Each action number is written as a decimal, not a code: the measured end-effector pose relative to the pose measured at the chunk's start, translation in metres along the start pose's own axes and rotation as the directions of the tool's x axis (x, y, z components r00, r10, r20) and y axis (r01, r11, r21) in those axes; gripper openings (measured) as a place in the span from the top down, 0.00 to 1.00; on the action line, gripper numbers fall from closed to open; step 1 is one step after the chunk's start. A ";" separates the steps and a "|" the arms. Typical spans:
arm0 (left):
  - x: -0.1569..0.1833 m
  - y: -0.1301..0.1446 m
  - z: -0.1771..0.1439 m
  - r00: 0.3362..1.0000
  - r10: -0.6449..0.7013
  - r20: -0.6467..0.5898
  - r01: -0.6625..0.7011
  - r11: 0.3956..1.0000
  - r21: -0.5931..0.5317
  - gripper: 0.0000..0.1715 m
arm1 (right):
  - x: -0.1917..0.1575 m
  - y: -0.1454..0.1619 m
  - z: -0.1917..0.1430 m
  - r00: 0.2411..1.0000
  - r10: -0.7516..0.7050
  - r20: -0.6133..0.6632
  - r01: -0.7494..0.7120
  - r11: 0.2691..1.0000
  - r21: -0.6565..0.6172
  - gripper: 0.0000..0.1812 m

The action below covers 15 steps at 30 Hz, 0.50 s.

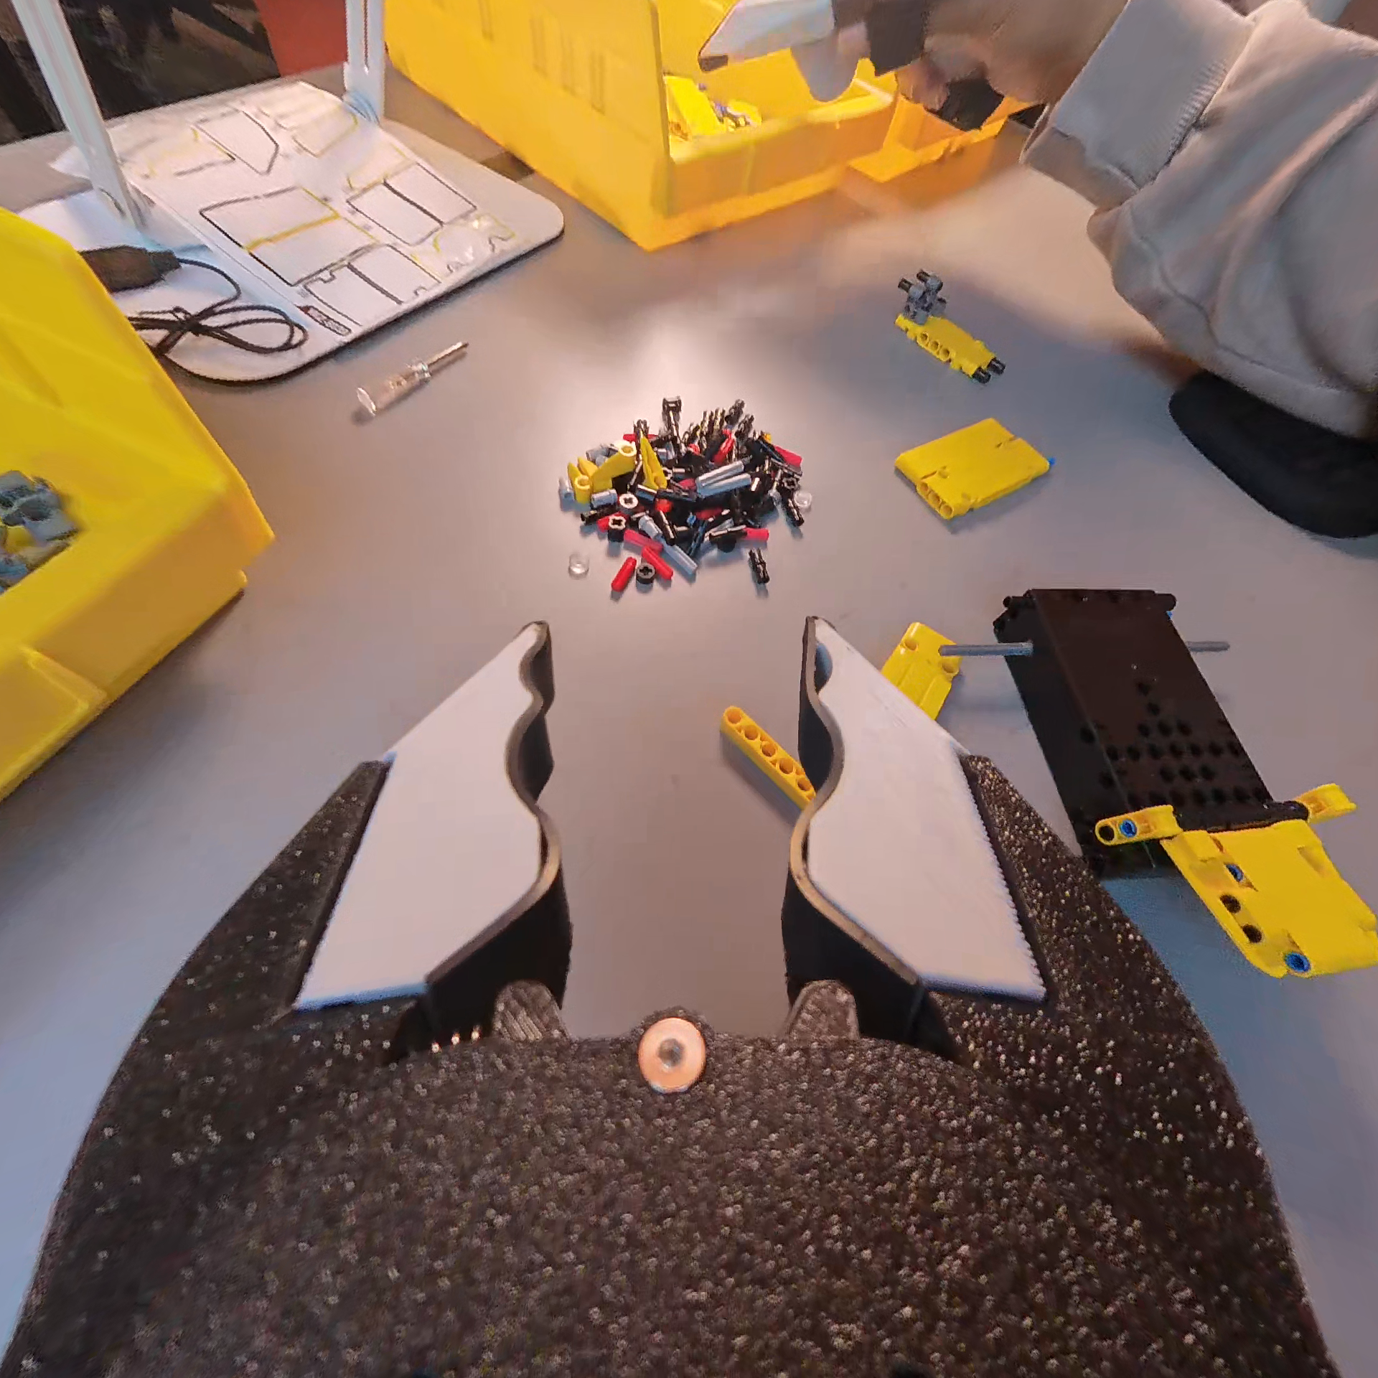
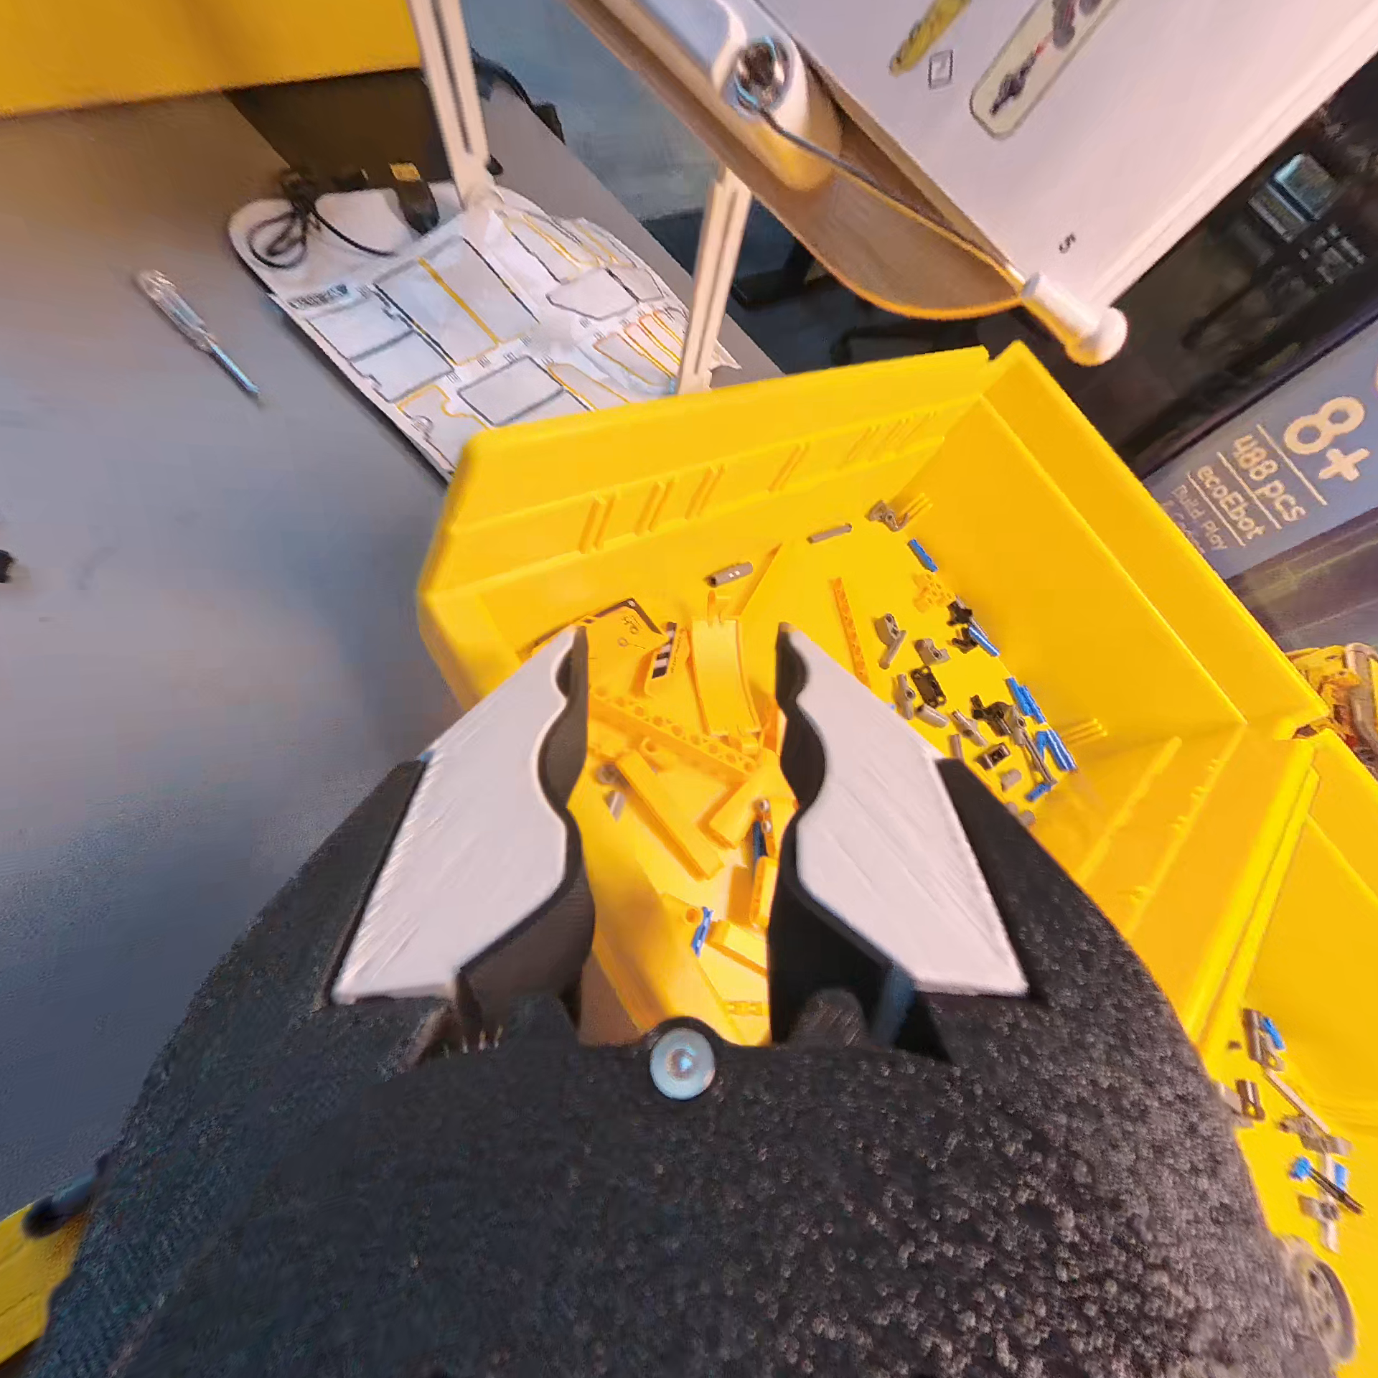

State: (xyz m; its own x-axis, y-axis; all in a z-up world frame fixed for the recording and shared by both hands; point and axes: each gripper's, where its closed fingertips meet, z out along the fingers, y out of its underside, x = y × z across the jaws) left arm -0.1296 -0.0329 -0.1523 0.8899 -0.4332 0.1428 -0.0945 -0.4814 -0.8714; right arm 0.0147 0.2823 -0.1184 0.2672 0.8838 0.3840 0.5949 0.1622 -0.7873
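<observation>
My left gripper [image 1: 677,634] is open and empty, low over the grey table [image 1: 417,611]. Just ahead lies a pile of small black, red and grey pins [image 1: 686,496]. A yellow holed beam [image 1: 764,753] lies beside its right finger. To the right lie a black perforated assembly with yellow parts [image 1: 1141,731] and a yellow panel [image 1: 969,466]. My right gripper [image 2: 680,641] is open and empty, over a yellow bin [image 2: 820,462] of yellow beams [image 2: 671,813] and small grey and blue pieces [image 2: 992,716]. It shows far off in the left wrist view [image 1: 768,37], held by a sleeved hand.
A yellow bin [image 1: 112,537] stands at the left. A white mat with a printed sheet [image 1: 328,216] and a black cable [image 1: 224,328] lies at the back left, a small clear-handled screwdriver [image 1: 410,380] near it. A small yellow and grey assembly [image 1: 943,332] sits at the right back. Left tips to right tips: about 35 cm.
</observation>
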 end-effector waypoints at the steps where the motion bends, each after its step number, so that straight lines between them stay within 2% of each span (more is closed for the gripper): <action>1: 0.001 0.002 0.000 1.000 -0.004 -0.013 0.004 1.000 -0.013 0.63 | -0.008 -0.008 -0.006 1.000 -0.003 0.027 0.002 1.000 0.031 0.67; 4: 0.005 0.014 0.001 0.999 -0.027 -0.045 0.023 0.997 -0.079 0.65 | -0.038 -0.029 -0.024 0.992 -0.051 0.116 0.042 0.996 0.083 0.53; 7: 0.009 0.033 0.006 0.998 -0.036 -0.057 0.025 0.982 -0.186 0.67 | -0.075 -0.042 -0.040 0.974 -0.099 0.202 0.079 0.991 0.107 0.52; 8: 0.010 0.039 0.008 0.998 -0.036 -0.057 0.023 0.975 -0.219 0.67 | -0.087 -0.045 -0.044 0.966 -0.110 0.232 0.085 0.990 0.117 0.55; 12: 0.019 0.050 0.012 0.998 0.004 -0.057 -0.021 0.955 -0.296 0.74 | -0.142 -0.059 -0.067 0.923 -0.172 0.344 0.104 0.973 0.206 0.78; 15: 0.028 0.052 0.011 0.997 0.027 -0.067 -0.048 0.941 -0.335 0.78 | -0.174 -0.069 -0.082 0.901 -0.161 0.402 0.046 0.959 0.280 0.94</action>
State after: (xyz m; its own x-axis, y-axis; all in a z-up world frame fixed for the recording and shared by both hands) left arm -0.1047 -0.0611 -0.1988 0.8552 -0.4960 0.1504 -0.2811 -0.6876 -0.6694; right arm -0.0106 0.0812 -0.0911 -0.1599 0.9471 0.2783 0.3701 0.3189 -0.8725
